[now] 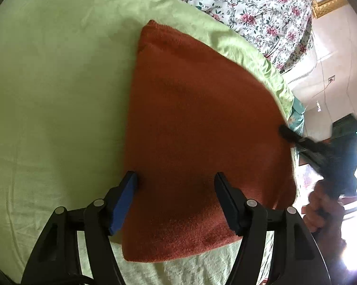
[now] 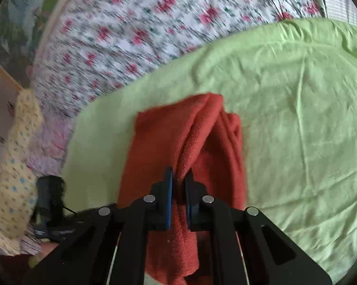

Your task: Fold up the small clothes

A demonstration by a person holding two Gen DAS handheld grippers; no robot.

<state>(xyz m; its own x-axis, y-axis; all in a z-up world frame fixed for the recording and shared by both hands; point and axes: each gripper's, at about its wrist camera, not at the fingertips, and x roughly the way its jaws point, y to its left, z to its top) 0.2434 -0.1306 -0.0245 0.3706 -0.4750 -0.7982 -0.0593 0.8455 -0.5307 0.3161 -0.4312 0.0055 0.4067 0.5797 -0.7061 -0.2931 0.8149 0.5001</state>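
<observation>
A rust-orange knit garment lies folded on the light green sheet. My left gripper is open just above its near part, one finger at the garment's left edge, the other over its middle. My right gripper is shut on a raised fold of the same garment and lifts that edge, so the cloth bunches into ridges. In the left wrist view the right gripper's dark fingers reach the garment's right edge, held by a hand.
A floral quilt lies bunched beyond the green sheet. A yellow dotted cloth hangs at the left of the right wrist view. The bed's edge runs close to the garment's right side.
</observation>
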